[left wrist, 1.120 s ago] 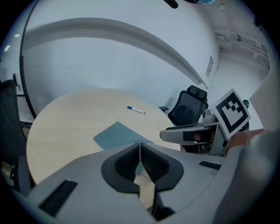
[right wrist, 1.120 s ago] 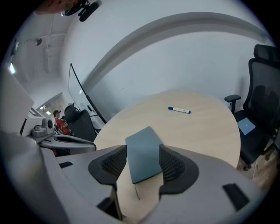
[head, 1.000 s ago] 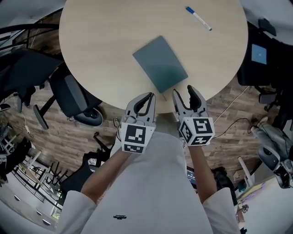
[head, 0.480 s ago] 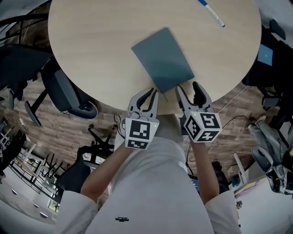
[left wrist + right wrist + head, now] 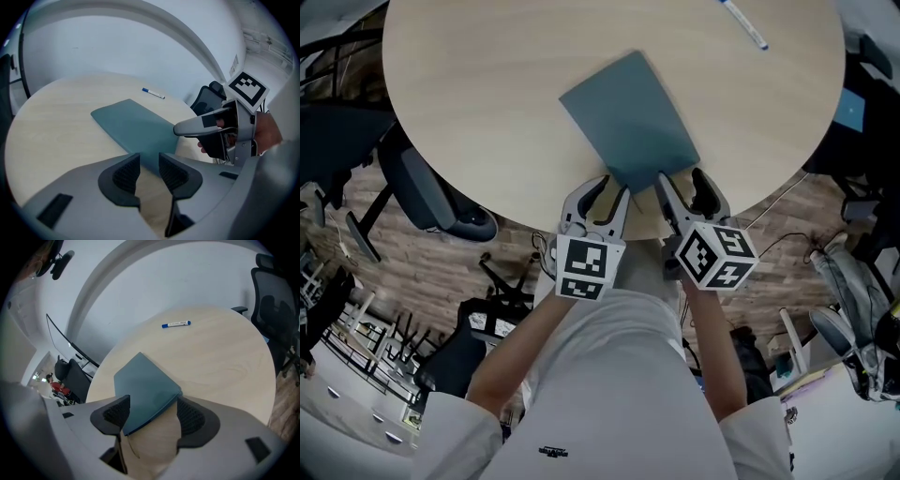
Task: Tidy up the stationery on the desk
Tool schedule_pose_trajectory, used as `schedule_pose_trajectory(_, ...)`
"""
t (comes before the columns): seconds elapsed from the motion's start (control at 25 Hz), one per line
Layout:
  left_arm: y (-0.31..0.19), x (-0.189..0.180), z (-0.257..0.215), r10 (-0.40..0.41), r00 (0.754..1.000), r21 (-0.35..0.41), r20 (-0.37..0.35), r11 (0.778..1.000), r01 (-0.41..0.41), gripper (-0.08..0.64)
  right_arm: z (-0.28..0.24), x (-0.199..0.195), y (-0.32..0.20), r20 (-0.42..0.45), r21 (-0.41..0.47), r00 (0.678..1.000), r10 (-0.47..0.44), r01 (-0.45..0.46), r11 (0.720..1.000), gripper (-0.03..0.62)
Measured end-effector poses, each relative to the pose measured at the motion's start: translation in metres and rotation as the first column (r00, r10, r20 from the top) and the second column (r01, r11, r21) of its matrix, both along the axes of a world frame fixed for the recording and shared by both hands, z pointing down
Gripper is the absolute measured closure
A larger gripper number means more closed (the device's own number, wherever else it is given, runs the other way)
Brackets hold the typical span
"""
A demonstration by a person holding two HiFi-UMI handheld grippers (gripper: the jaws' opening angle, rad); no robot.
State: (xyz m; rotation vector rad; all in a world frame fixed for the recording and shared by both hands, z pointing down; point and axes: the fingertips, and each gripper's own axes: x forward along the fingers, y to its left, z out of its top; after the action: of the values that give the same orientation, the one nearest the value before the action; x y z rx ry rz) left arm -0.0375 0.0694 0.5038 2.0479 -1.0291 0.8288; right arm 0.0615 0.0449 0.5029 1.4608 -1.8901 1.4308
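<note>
A teal notebook (image 5: 628,117) lies closed on the round pale wood table (image 5: 487,112), one corner towards the near edge. A blue-capped white pen (image 5: 745,23) rests at the far side. My right gripper (image 5: 684,183) is at the notebook's near right corner; in the right gripper view the notebook (image 5: 143,385) reaches in between the right gripper (image 5: 152,411), whose jaws have just been opening and do not press on it. My left gripper (image 5: 607,192) hovers at the near left edge, its jaws a narrow gap apart in the left gripper view (image 5: 149,161), nothing held.
The table's near edge runs just under both grippers. A dark office chair (image 5: 422,187) stands at the left of the table, another black chair (image 5: 276,310) at the right. Bags and cables lie on the wooden floor at the right (image 5: 853,281).
Both grippers have sunk and come forward to the notebook's near end. The right jaws stand wider than before and now flank the notebook's corner.
</note>
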Motion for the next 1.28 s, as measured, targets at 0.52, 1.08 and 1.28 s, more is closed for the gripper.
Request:
schedule_pose_trajectory(0.52, -0.007, -0.005, 0.013, 0.001, 1.000, -0.049, -0.002, 0.999, -0.001, 0.430, 0.004, 0.000, -0.026, -0.247, 0.072, 0.931, -0.268, 0.294, 0.953, 0.293)
schedule_pose_trajectory(1.08, -0.014, -0.008, 0.018, 0.032, 0.999, -0.052, 0.008, 0.998, -0.032, 0.430, 0.020, -0.004, -0.020, -0.239, -0.006, 0.899, -0.367, 0.376, 0.926, 0.293)
schedule_pose_trajectory(1.28, -0.029, -0.012, 0.017, 0.049, 0.998, -0.017, 0.039, 0.999, -0.049, 0.430, 0.018, -0.007, -0.011, -0.199, -0.019, 0.915, -0.350, 0.353, 0.935, 0.293)
